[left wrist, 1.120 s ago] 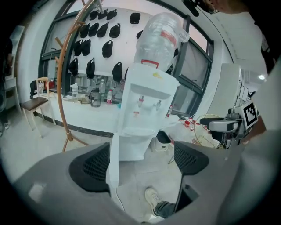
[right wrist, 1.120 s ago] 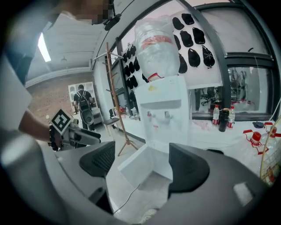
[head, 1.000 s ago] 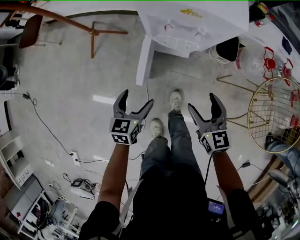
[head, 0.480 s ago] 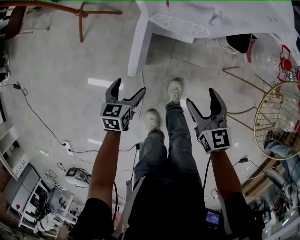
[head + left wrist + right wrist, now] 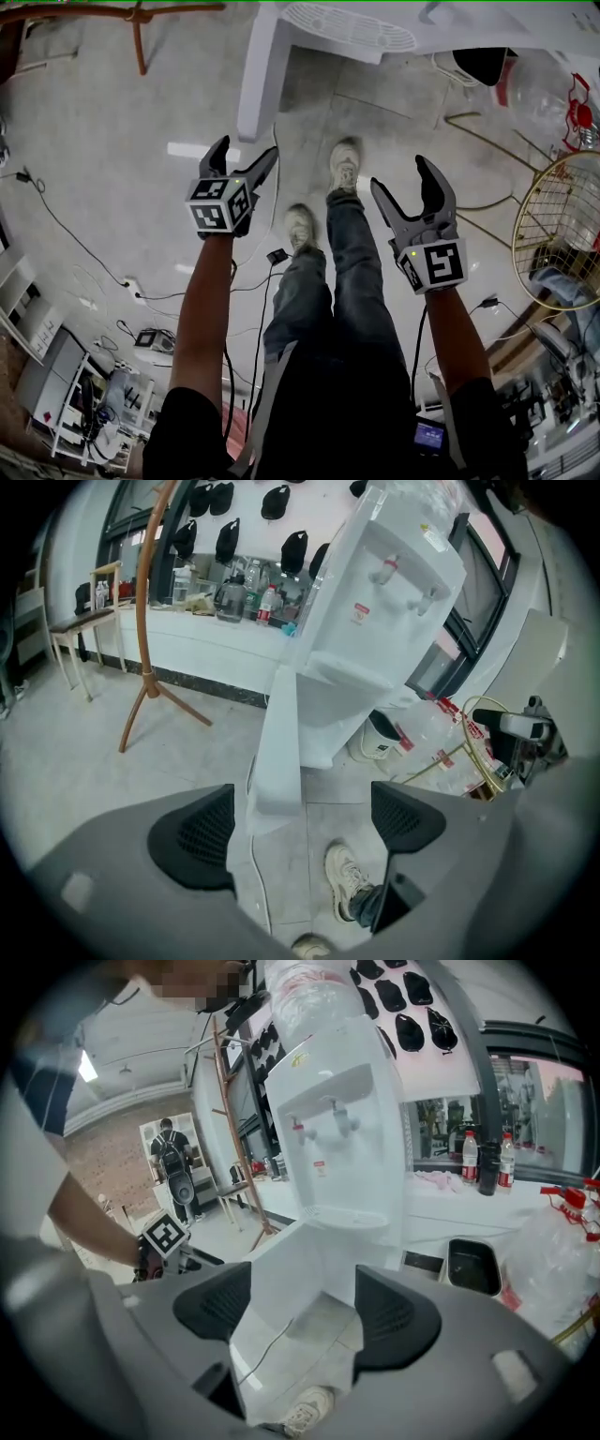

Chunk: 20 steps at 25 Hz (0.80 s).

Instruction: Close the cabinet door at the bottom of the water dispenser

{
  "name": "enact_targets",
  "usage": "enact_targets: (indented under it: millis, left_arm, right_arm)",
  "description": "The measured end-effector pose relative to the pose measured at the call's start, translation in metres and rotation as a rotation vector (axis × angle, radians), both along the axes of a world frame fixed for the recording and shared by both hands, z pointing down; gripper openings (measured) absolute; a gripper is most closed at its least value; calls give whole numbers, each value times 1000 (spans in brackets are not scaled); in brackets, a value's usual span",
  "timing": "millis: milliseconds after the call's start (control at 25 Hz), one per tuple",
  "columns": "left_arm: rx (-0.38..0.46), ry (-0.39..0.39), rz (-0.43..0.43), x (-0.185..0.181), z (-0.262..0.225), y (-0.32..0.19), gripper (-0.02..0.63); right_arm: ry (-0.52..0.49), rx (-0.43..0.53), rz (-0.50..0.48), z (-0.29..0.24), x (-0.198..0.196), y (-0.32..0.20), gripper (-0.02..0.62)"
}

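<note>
The cabinet door (image 5: 260, 75) juts from the water dispenser (image 5: 384, 592), beyond the person's shoes (image 5: 345, 164).

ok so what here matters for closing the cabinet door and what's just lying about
For the job: water dispenser, its open cabinet door, left gripper, right gripper (jaws just closing slightly, nothing between them).
Lying about: wooden stand, wire basket, clear water jug.

The head view looks steeply down from above and behind both pairs of jaws, with the dispenser (image 5: 356, 28) beyond their tips. Each gripper view faces forward along its own jaws, with the door (image 5: 278, 752) framed between them, close ahead. All three views share the dispenser, its open door and a shoe (image 5: 347, 878).
</note>
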State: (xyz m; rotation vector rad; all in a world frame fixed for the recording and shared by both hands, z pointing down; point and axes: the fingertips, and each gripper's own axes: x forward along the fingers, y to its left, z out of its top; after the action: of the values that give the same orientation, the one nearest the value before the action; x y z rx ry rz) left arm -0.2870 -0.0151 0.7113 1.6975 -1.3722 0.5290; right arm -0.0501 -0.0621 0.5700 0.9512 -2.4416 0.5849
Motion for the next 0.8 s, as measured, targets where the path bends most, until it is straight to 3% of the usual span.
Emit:
enact_targets:
  millis: [320, 600, 800]
  left_arm:
    - [-30, 15, 41, 5, 14, -6, 461]
    - [-41, 37, 83, 16, 11, -14, 454]
    - [-55, 49, 101, 25, 9, -11, 454]
  right_arm:
    - [-26, 14, -54, -3, -25, 1, 336]
    - [4, 25, -98, 0, -20, 10, 333]
    - [21, 25, -76, 2, -8, 14, 333]
